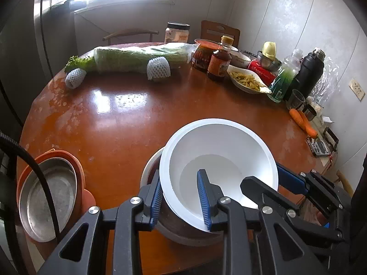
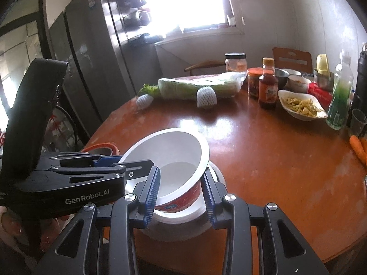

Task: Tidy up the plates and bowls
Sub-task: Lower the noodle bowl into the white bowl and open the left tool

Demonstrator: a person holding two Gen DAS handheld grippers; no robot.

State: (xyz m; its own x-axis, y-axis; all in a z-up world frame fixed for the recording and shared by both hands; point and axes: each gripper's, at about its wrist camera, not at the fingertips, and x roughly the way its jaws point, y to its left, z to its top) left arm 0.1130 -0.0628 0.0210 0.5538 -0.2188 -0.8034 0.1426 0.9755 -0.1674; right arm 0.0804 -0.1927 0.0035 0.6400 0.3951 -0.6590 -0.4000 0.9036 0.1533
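A white paper bowl with a red printed side (image 1: pixel 220 151) (image 2: pixel 169 160) sits tilted inside a larger grey-white bowl (image 1: pixel 183 233) (image 2: pixel 179 226) on the round brown table. My left gripper (image 1: pixel 181 197) straddles the paper bowl's near rim, one finger inside and one outside. My right gripper (image 2: pixel 181 192) straddles the rim on the other side, and also shows in the left wrist view (image 1: pixel 270 183). The jaws stand apart around the rim; whether they pinch it I cannot tell. A steel plate (image 1: pixel 50 197) lies in an orange bowl (image 1: pixel 75 167) at the left.
A wrapped cabbage (image 1: pixel 137 57), a foam-netted fruit (image 1: pixel 158 68), sauce jars and bottles (image 1: pixel 220 59), a dish of food (image 1: pixel 247 80), a green bottle (image 1: pixel 284 75), a black flask (image 1: pixel 307 71) and carrots (image 1: pixel 302 121) line the far and right table edge. Chairs and a fridge stand beyond.
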